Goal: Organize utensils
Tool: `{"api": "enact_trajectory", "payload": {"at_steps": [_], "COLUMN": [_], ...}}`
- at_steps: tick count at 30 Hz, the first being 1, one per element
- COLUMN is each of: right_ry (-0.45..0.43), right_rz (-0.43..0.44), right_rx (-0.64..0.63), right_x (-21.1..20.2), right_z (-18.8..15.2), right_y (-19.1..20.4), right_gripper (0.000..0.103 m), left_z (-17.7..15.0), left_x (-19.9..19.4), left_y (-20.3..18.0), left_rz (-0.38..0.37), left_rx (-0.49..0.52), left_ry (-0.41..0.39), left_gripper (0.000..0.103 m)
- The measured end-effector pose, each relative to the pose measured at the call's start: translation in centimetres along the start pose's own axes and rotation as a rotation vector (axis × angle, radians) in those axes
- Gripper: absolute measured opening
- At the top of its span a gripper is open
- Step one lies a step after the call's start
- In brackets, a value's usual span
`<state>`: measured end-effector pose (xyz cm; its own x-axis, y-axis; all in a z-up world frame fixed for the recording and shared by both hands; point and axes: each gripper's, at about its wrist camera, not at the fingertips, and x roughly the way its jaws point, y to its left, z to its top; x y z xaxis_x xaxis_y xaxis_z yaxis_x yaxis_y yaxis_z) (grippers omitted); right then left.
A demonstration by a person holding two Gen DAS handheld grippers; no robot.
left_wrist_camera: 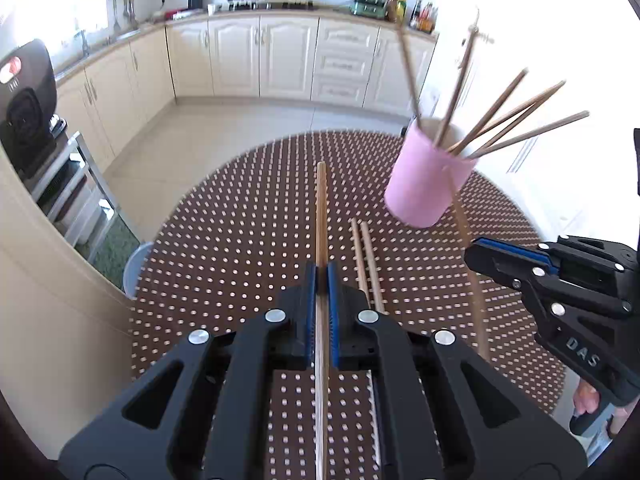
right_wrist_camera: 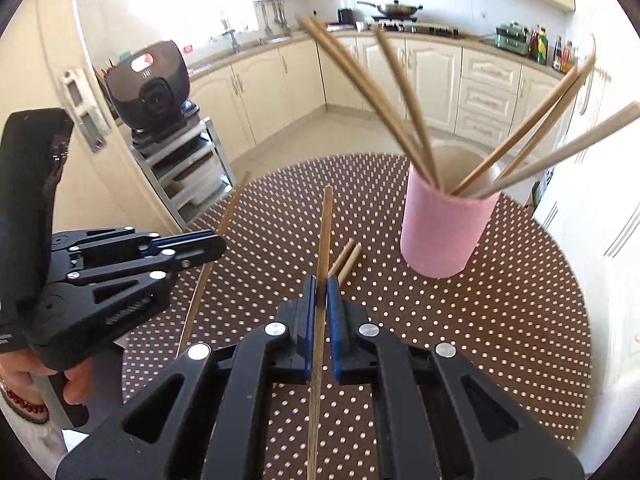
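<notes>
My left gripper (left_wrist_camera: 321, 276) is shut on a wooden chopstick (left_wrist_camera: 321, 208) that points forward above the table. My right gripper (right_wrist_camera: 321, 285) is shut on another wooden chopstick (right_wrist_camera: 325, 232), also held above the table. A pink holder cup (left_wrist_camera: 428, 184) with several chopsticks (left_wrist_camera: 504, 120) stands at the far right; it also shows in the right wrist view (right_wrist_camera: 444, 232). Two loose chopsticks (left_wrist_camera: 366, 264) lie side by side on the table between the grippers, and they show in the right wrist view (right_wrist_camera: 346, 260) too. Each gripper sees the other: the right one (left_wrist_camera: 476, 252), the left one (right_wrist_camera: 218, 244).
The round table (left_wrist_camera: 240, 220) has a brown cloth with white dots. A white cabinet (left_wrist_camera: 48, 280) and a shelf with a black appliance (right_wrist_camera: 150, 88) stand to the left. Kitchen cabinets (left_wrist_camera: 260, 56) run along the back wall.
</notes>
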<state>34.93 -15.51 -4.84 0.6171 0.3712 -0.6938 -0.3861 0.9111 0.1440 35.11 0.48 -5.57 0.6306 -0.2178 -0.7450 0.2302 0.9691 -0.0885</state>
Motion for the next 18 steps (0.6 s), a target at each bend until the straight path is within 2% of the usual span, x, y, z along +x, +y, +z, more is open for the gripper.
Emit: {"api": "enact_trajectory", "payload": {"at_steps": [6,13,18], "right_ry": [-0.053,0.041,0.119], "right_rz": [-0.004,-0.056,-0.069], "right_rx": [-0.028,-0.04,-0.01], "right_x": [-3.4,-2.1,0.9], "right_z": [0.3,-0.7,-1.9], "right_y": [1.0,1.8,0.5], "right_gripper": [0.002,0.003,0.003], "left_z": [-0.4,-0.9,-1.1], "left_x": [-4.8,-6.3,-4.4], "left_y": [-1.1,-1.8,-2.0], "left_rz": [0.003,0.008,0.01], "left_rx": [0.033,0.045,0.061], "left_ry": [-0.075,-0.076,-0.026], "left_gripper": [0.006,0.006,0.006]}}
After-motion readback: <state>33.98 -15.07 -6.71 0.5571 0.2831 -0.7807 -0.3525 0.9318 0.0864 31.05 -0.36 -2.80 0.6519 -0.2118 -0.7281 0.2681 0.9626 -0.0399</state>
